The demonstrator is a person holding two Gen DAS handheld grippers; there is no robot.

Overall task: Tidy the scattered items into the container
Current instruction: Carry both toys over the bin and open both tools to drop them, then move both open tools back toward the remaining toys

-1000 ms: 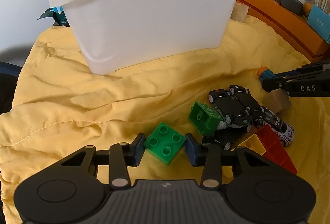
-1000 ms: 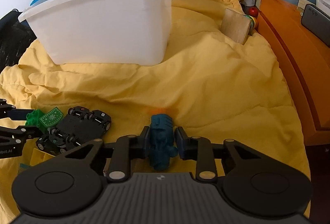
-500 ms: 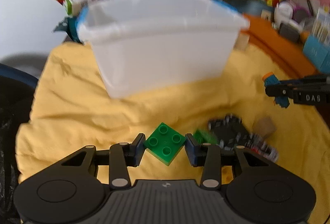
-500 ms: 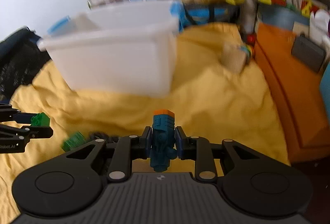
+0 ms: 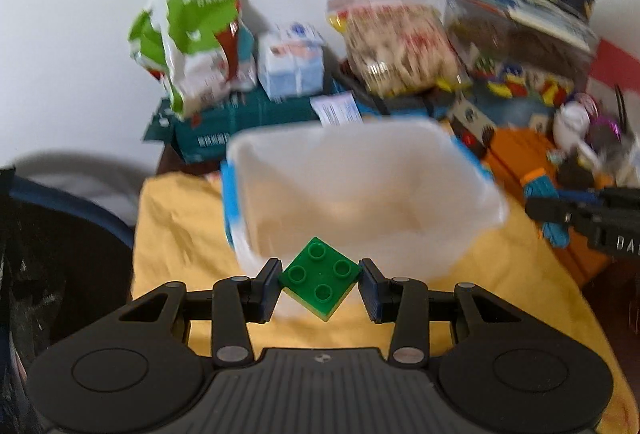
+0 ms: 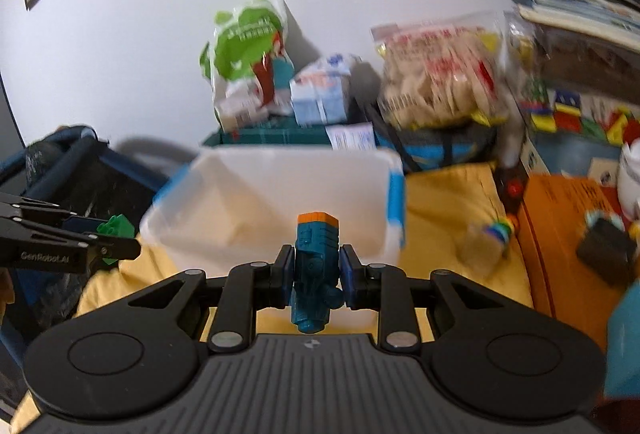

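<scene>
left gripper [image 5: 320, 284] clamped on a green brick [image 5: 319, 279] held corner-on between its pads, right gripper [image 6: 314, 270] closed on a teal toy figure with an orange top [image 6: 316, 258], white container [image 5: 360, 186] just beyond both on yellow cloth [image 5: 176, 218], snack bags [image 5: 188, 38] against the wall behind

Right gripper [image 6: 315, 271] clamped on blue toy figure [image 6: 316, 266], just before white container [image 6: 276, 202], left gripper [image 6: 100, 240] with green brick [image 6: 117, 227] left of container

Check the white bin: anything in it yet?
Looks empty: the white bin shows only bare pale interior in both wrist views, though blur could hide something small.
</scene>
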